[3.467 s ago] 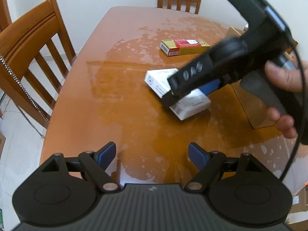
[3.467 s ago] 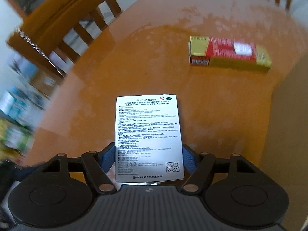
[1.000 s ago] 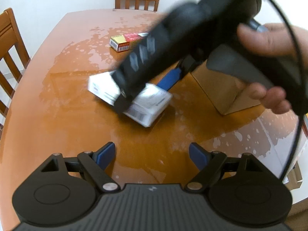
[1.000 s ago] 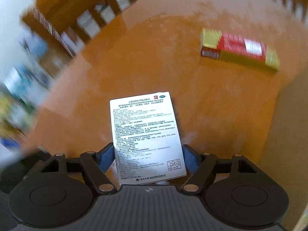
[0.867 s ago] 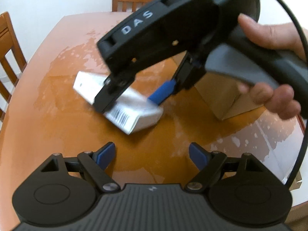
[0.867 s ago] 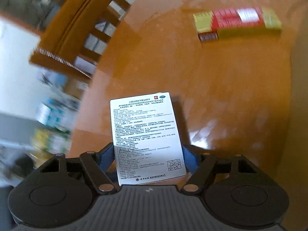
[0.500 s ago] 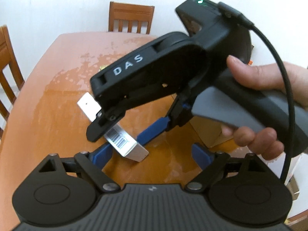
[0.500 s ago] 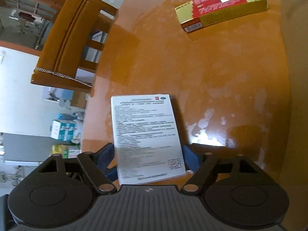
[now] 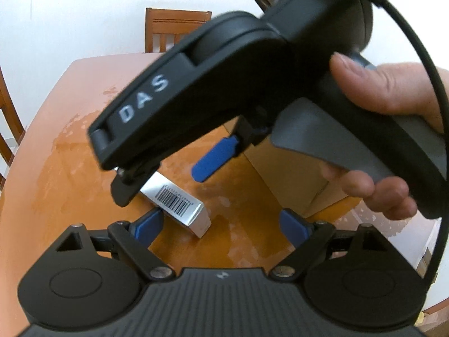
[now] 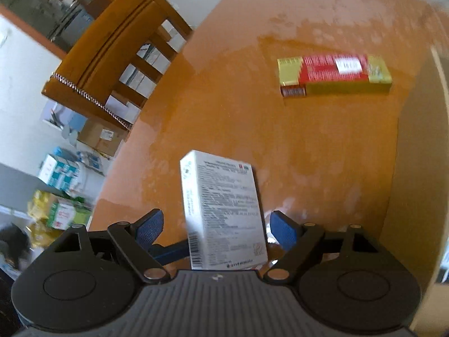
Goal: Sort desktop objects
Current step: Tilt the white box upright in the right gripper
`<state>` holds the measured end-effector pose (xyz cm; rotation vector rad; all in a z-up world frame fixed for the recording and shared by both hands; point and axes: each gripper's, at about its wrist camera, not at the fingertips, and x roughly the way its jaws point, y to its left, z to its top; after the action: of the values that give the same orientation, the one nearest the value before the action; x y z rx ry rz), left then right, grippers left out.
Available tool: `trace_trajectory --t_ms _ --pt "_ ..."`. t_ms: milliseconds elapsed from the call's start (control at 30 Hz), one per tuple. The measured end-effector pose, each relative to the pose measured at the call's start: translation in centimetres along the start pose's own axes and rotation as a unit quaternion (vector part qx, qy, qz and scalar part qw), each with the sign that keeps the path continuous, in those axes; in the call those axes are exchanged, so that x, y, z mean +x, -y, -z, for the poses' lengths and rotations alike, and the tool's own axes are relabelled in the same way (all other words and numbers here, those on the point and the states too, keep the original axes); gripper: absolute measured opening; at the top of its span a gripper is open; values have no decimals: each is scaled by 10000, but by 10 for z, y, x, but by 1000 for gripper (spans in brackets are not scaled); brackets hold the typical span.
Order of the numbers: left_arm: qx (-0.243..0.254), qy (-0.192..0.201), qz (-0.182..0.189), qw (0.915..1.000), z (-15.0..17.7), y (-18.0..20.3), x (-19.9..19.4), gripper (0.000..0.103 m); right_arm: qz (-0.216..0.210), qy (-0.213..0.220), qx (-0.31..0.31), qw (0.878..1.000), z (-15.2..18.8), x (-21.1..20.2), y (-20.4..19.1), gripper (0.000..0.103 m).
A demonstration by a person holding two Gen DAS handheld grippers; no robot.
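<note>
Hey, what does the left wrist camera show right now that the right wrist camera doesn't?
Only the left wrist view shows the person's hand holding the right gripper's handle, a brown cardboard box behind it, and the barcode end of the white box.

Only the right wrist view shows the red and yellow box, a wooden chair and clutter on the floor.

Both show the white box between the right gripper's open fingers, with the orange table behind it. The left gripper is open and empty.
</note>
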<state>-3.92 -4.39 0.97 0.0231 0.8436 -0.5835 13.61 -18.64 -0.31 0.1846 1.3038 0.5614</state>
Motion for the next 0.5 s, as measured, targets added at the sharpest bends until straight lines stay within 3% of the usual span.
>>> trace_trajectory --t_ms 67,167,433,500 --pt "13 3 19 10000 0 0 0 90 169 22 -291 9994 -2 -1 -8 85" --pt "60 14 39 10000 0 1 0 90 464 -48 -708 9964 -5 0 -18 74" --pt "199 -24 74 9998 2 4 1 90 827 -382 -1373 9863 -8 8 -24 67" --pt "200 -53 69 9998 5 2 -1 90 767 -537 -1479 9846 -8 10 -24 45"
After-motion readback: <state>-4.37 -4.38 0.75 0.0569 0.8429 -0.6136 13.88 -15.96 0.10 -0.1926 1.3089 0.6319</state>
